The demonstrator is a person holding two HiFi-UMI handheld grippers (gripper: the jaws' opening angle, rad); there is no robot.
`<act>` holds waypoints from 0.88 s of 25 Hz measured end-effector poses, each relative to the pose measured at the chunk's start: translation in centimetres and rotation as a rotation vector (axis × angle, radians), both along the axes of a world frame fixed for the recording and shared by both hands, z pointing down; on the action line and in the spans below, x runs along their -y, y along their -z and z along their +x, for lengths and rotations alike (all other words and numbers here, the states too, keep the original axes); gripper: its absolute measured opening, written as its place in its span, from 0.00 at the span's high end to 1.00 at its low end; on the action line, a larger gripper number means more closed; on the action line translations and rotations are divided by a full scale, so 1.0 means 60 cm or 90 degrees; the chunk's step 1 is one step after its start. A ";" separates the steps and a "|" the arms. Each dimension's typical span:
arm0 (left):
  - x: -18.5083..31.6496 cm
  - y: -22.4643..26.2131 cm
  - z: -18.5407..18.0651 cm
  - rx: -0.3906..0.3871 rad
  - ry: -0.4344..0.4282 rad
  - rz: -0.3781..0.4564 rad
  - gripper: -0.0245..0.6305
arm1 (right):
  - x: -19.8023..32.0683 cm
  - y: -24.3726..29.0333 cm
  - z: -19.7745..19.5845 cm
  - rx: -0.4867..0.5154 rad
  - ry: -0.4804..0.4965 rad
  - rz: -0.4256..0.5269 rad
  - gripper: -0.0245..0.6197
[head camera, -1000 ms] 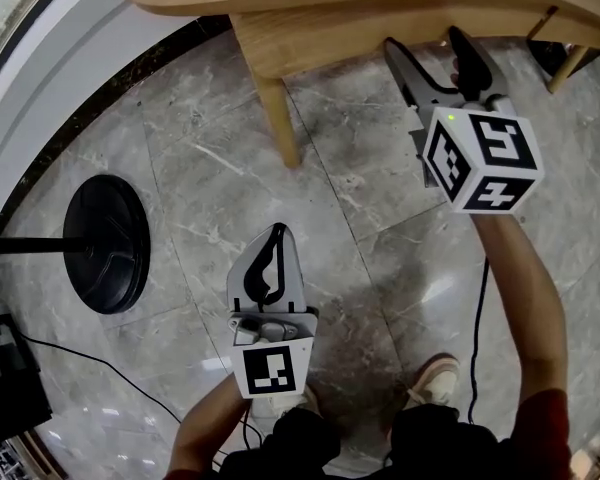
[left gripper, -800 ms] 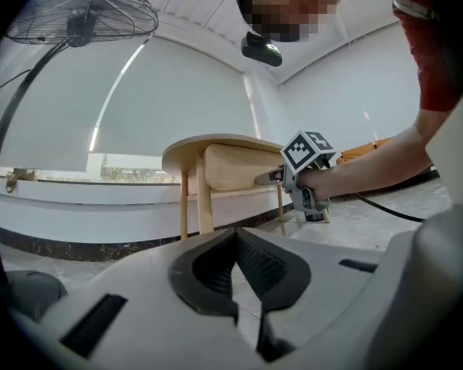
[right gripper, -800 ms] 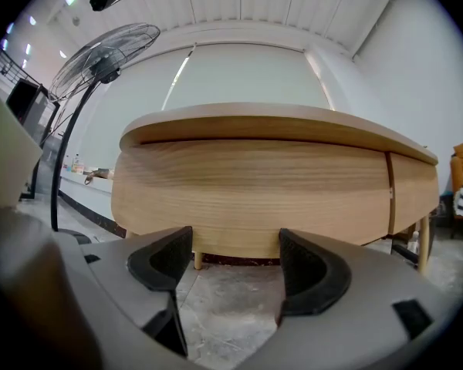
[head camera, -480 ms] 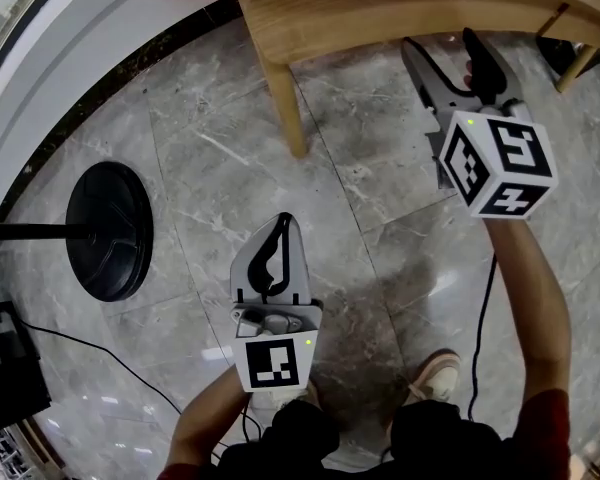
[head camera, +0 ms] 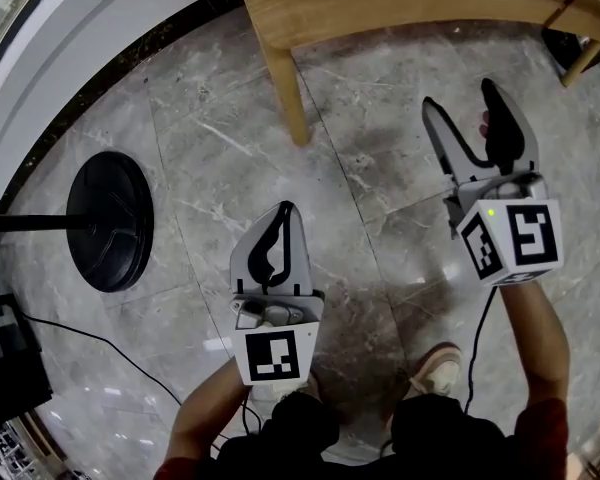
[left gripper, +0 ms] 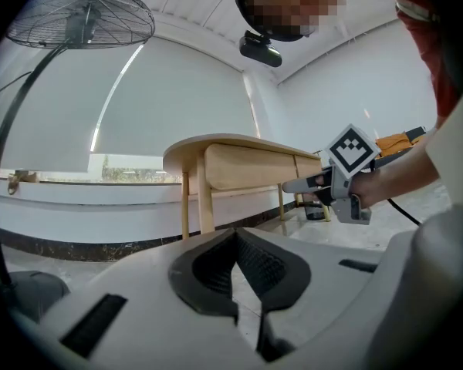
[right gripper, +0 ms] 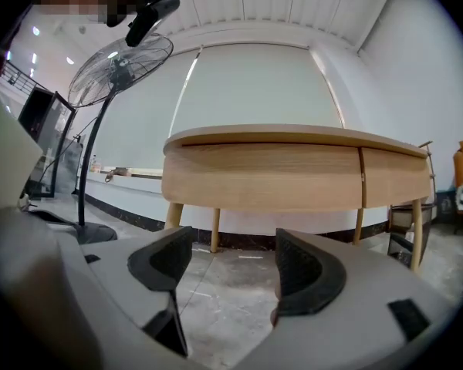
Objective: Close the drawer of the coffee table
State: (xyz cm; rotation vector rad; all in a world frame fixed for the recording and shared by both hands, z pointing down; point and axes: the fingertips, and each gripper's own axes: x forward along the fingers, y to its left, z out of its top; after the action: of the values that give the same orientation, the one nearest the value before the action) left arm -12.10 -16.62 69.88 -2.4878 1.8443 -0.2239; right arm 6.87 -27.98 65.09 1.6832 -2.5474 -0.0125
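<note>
The light wooden coffee table (head camera: 400,8) stands just ahead, its drawer (right gripper: 270,177) front flush. The right gripper (head camera: 460,96) has its jaws spread and empty; the left gripper (head camera: 283,208) has them pressed together. A black round fan base (head camera: 108,233) stands off to the left.

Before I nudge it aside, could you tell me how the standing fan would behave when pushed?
The standing fan probably tips if pushed high: it looks tall and top-heavy. Its broad round base looks heavy, yet may slide on the glossy stone floor.

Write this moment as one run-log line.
coffee table: front panels flush, none open | left gripper: shut, empty | right gripper: open, empty, touching nothing
</note>
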 end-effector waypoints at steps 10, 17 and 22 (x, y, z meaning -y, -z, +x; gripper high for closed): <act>-0.006 -0.002 -0.004 0.002 0.005 0.000 0.95 | -0.140 -0.054 0.030 0.016 -0.015 -0.036 0.45; -0.011 -0.008 -0.004 0.002 0.006 -0.004 0.95 | -0.197 -0.099 0.048 0.007 -0.051 -0.053 0.45; -0.013 -0.008 0.008 0.033 -0.024 -0.002 0.95 | -0.197 -0.103 0.039 0.002 -0.042 -0.060 0.45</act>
State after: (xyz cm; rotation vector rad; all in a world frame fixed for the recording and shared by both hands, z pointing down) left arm -11.63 -15.87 70.38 -2.4914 1.7779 -0.2878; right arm 9.23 -16.16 71.26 1.7313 -2.4524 0.1130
